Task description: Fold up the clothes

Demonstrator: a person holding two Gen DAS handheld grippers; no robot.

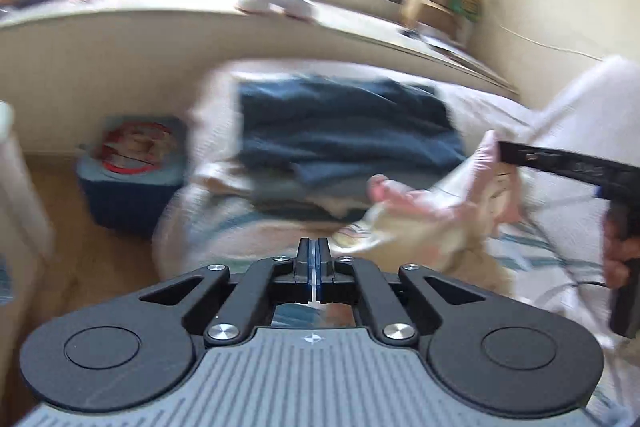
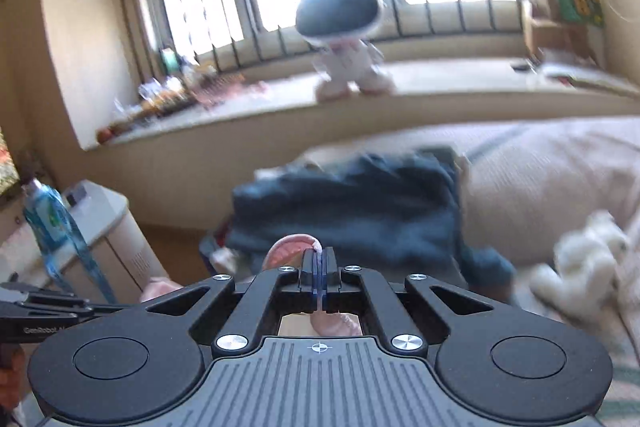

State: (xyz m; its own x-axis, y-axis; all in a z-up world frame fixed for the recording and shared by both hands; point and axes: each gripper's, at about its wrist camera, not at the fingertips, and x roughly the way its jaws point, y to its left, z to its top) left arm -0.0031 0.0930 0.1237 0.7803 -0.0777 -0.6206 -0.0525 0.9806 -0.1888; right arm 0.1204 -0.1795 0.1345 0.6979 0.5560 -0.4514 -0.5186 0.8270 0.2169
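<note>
A stack of folded dark blue cloth (image 1: 344,131) is seen on the bed. The left gripper (image 1: 314,247) is pressed together, seemingly empty; the right gripper (image 2: 319,255) is clamped on a pink-and-cream garment (image 1: 432,215). Tension should be kept even so edges align.

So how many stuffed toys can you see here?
2: a dark-headed doll standing on the windowsill, and a white plush lying on the bed at right. Others may be hidden.

A plush figure (image 2: 348,39) with a dark round head stands on the window ledge (image 2: 460,79) at twelve o'clock. A blue bin (image 1: 132,183) sits on the floor at nine o'clock. A white soft toy (image 2: 580,267) lies at three o'clock on the bed (image 2: 540,179).
</note>
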